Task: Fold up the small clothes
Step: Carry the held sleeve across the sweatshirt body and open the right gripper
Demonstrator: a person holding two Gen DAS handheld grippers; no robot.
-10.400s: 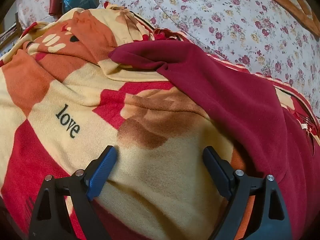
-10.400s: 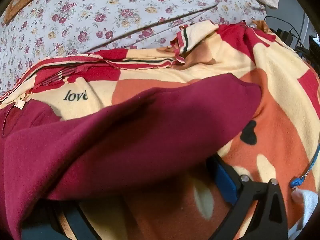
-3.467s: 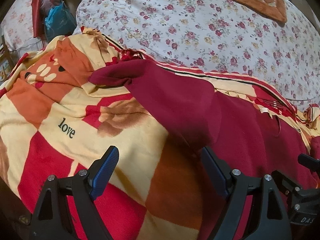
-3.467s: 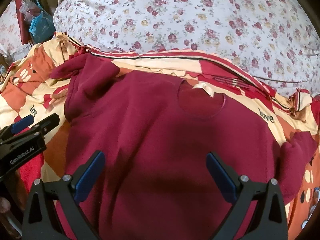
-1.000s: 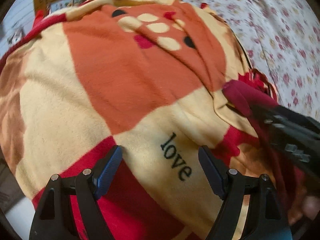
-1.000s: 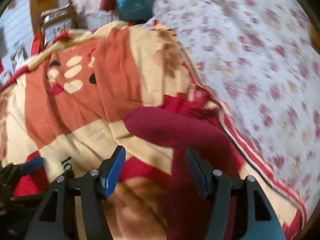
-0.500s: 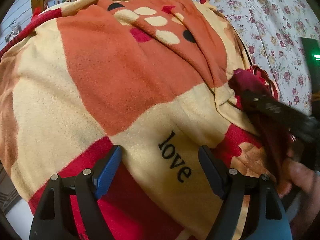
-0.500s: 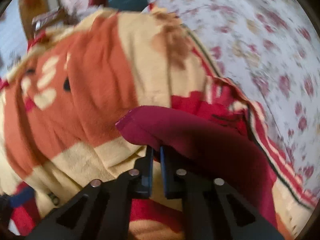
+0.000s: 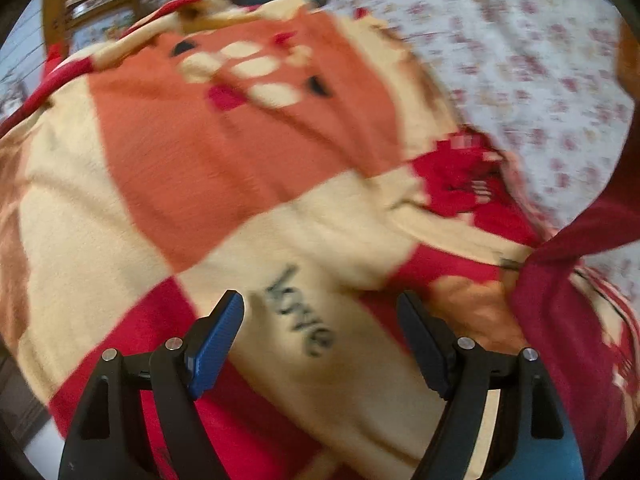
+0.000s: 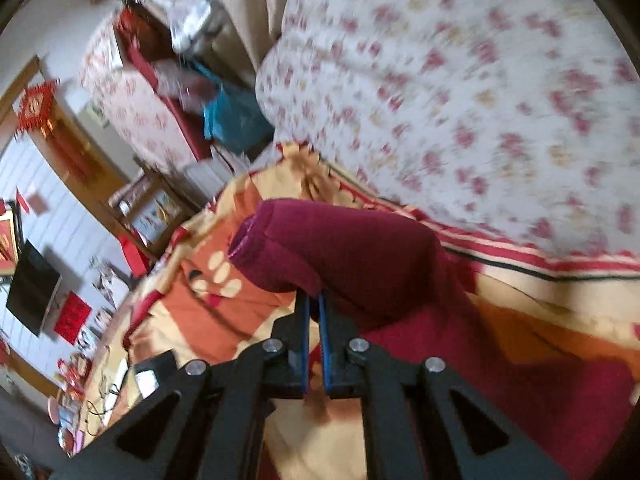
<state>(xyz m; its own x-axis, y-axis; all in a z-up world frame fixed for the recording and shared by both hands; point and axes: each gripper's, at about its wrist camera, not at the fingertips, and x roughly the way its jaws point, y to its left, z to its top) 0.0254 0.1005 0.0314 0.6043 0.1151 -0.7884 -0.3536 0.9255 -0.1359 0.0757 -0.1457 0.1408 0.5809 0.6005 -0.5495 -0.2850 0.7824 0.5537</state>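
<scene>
A dark red sweater [image 10: 460, 344] lies on a patterned blanket. My right gripper [image 10: 314, 300] is shut on the sweater's sleeve [image 10: 340, 248] near the cuff and holds it lifted above the blanket. In the left wrist view the raised sleeve [image 9: 588, 236] shows at the right edge, with more of the sweater [image 9: 560, 340] below it. My left gripper [image 9: 320, 316] is open and empty, hovering over the blanket's "love" lettering [image 9: 300, 320], left of the sweater.
The orange, cream and red blanket [image 9: 200, 160] covers the near part of the bed. A floral quilt [image 10: 480, 80] lies behind it. A blue bag [image 10: 228, 120], a wooden chair [image 10: 152, 200] and room clutter stand beyond the bed's left end.
My right gripper has lifted the sleeve up off the blanket and swung it rightward. My left gripper has shifted slightly; both views are motion-blurred.
</scene>
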